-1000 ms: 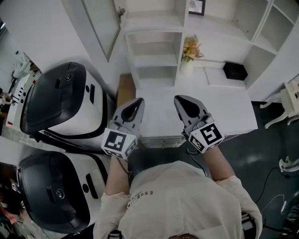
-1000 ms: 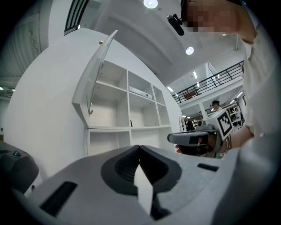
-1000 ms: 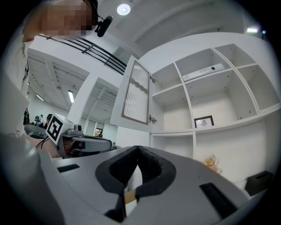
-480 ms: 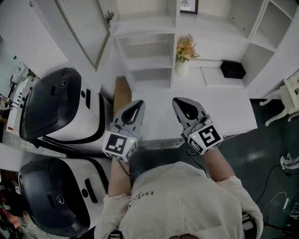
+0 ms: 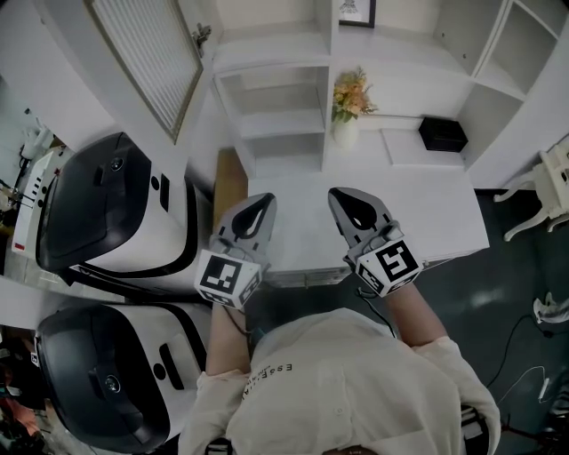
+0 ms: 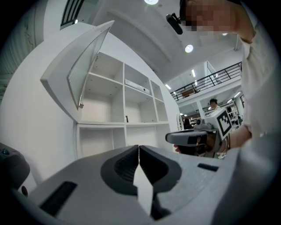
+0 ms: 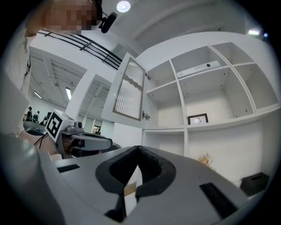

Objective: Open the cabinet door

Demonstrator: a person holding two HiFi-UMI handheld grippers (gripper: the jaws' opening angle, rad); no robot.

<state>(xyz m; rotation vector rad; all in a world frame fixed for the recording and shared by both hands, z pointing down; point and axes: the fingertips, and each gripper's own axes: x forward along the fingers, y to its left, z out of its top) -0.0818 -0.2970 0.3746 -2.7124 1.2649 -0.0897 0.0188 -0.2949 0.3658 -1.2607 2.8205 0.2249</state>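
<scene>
The white cabinet door (image 5: pixel 147 62) with a slatted panel stands swung open at the upper left of the shelf unit (image 5: pixel 276 107). It also shows in the left gripper view as the door (image 6: pixel 83 66) and in the right gripper view as the door (image 7: pixel 129 94), with its small knob (image 7: pixel 145 116). My left gripper (image 5: pixel 260 206) and right gripper (image 5: pixel 348 197) hover side by side over the white desk top (image 5: pixel 427 213), away from the door. Both are shut with nothing between the tips, as the left gripper (image 6: pixel 139 147) and right gripper (image 7: pixel 138 149) show close up.
Two big white-and-black machines (image 5: pixel 116 209) (image 5: pixel 107 373) stand at the left. A vase of flowers (image 5: pixel 348 102), a black box (image 5: pixel 442 133) and a framed picture (image 5: pixel 356 11) sit on the shelves. A white chair (image 5: pixel 551 191) is at the right.
Both grippers have drawn back a little from the shelf unit, still shut. The open door now shows more of its slatted panel, further left in the head view.
</scene>
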